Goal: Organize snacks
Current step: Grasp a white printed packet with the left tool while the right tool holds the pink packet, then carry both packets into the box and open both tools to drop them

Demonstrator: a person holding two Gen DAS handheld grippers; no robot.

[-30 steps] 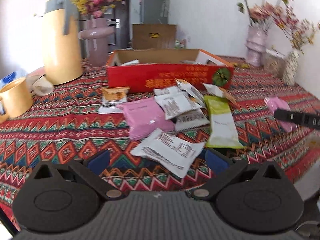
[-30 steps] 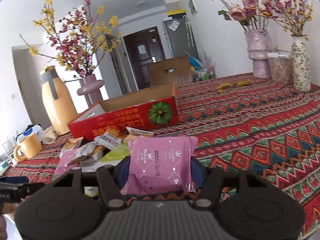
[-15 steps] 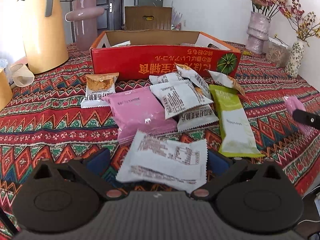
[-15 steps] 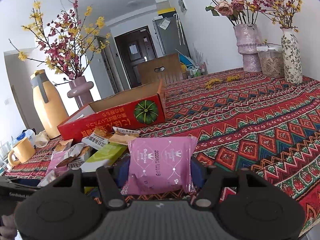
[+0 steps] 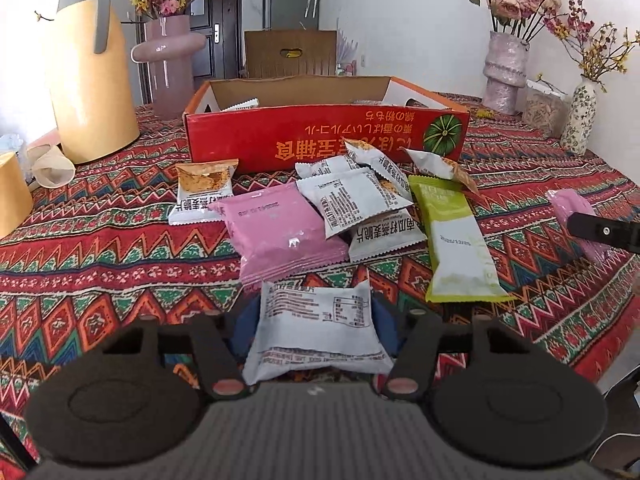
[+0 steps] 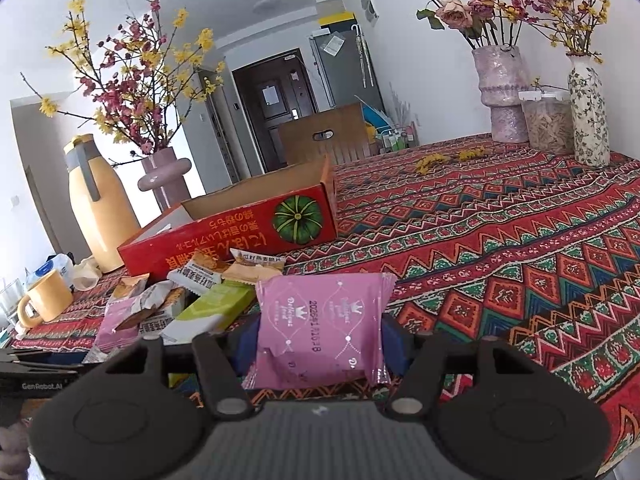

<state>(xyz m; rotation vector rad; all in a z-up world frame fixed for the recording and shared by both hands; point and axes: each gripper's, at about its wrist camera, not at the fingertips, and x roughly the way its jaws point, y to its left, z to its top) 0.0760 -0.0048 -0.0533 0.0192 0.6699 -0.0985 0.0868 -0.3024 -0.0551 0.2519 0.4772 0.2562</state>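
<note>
Red box (image 5: 326, 142): open, behind the loose snack heap (image 5: 360, 204).
Left gripper (image 5: 316, 322): clamped on a white packet (image 5: 316, 332).
Right gripper (image 6: 320, 338): clamped on a pink packet (image 6: 324, 330).
Yellow jug (image 5: 90, 76): left of box.

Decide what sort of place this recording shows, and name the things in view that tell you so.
Most likely a home dining room. A patterned tablecloth covers a table holding flower vases and a thermos jug; beyond it stand a wooden chair, a fridge and a dark door.

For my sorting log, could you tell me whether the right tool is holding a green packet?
No, the right tool is closed on a pink packet, squeezed between its blue pads.
</note>
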